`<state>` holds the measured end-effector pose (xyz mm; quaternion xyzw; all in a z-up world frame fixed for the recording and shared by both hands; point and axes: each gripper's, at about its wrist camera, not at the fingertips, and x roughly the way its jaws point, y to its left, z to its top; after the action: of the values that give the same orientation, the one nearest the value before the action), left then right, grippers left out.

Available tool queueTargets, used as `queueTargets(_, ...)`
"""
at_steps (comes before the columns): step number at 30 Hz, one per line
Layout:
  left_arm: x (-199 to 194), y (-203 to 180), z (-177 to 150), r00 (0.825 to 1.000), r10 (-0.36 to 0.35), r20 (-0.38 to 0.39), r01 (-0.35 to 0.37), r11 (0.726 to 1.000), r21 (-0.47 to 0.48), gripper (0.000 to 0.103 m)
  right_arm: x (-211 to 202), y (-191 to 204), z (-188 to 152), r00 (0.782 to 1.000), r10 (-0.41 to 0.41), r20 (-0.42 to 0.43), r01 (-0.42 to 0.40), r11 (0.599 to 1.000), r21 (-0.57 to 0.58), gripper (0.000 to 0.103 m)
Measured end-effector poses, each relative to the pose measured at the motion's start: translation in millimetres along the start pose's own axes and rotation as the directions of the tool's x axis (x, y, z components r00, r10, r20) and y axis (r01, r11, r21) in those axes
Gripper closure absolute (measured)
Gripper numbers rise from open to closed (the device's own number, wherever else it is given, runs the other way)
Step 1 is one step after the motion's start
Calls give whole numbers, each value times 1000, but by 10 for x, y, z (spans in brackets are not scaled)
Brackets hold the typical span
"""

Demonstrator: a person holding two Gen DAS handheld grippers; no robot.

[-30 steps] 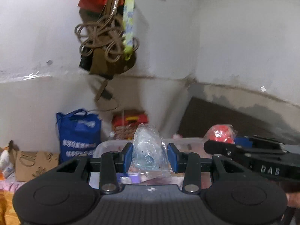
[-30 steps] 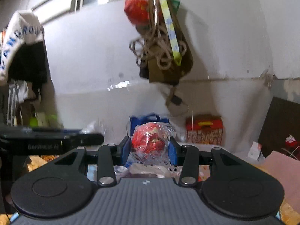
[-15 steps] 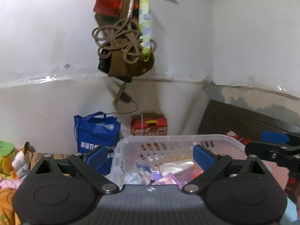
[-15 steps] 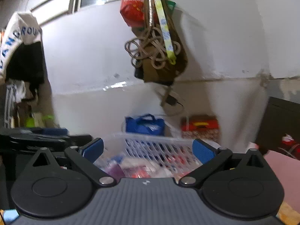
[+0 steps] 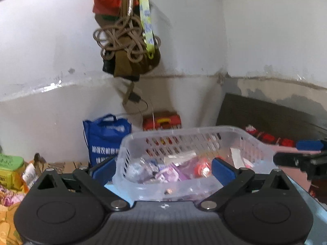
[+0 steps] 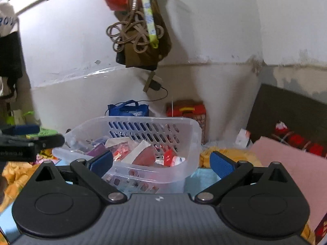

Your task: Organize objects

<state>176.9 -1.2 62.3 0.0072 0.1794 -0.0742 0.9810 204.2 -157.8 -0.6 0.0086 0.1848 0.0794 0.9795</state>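
Observation:
A clear plastic basket (image 5: 251,140) with slotted walls stands just ahead of both grippers, also in the right wrist view (image 6: 192,128). It holds several small wrapped packets, red, purple and white (image 6: 141,153). My left gripper (image 5: 163,168) is open and empty, its blue pads on either side of the basket's near end. My right gripper (image 6: 161,161) is open and empty, just in front of the basket's near wall. The right gripper's tip shows at the right in the left wrist view (image 5: 302,159); the left gripper's tip shows at the left in the right wrist view (image 6: 30,140).
A blue bag (image 5: 106,138) and a red box (image 5: 161,120) stand against the white wall behind the basket. A brown bag with coiled rope (image 6: 141,40) hangs from the wall above. A pink sheet (image 6: 286,163) lies right, orange patterned cloth (image 6: 12,175) left.
One second ago each gripper was shut on a wrapped packet, clear in the left, red in the right. Both have opened and are empty now, and both have drawn back and tilted down toward the basket.

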Motion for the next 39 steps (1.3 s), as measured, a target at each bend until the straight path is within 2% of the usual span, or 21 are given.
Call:
queueTargets(3, 9, -19, -28, 999, -26, -38, 25, 999, -19, 2, -29, -5, -6, 1000, -21, 9, 20, 1000, 10, 0)
queueTargets(8, 20, -20, -84, 996, -21, -81, 18, 999, -37, 2, -95, 31, -84, 999, -42, 20, 42, 999, -2, 0)
queueTargets(12, 24, 14, -92, 995, -18, -98, 12, 998, -55, 2, -69, 37, -103, 999, -44, -3, 44, 999, 1, 0)
queueTargets(25, 36, 10, -82, 995, -16, -101, 11, 998, -54, 2, -33, 61, -105, 999, -30, -27, 31, 999, 13, 0)
queueTargets(39, 30, -31, -70, 996, -17, -87, 12, 999, -52, 2, -65, 60, -119, 999, -35, -8, 35, 999, 26, 0)
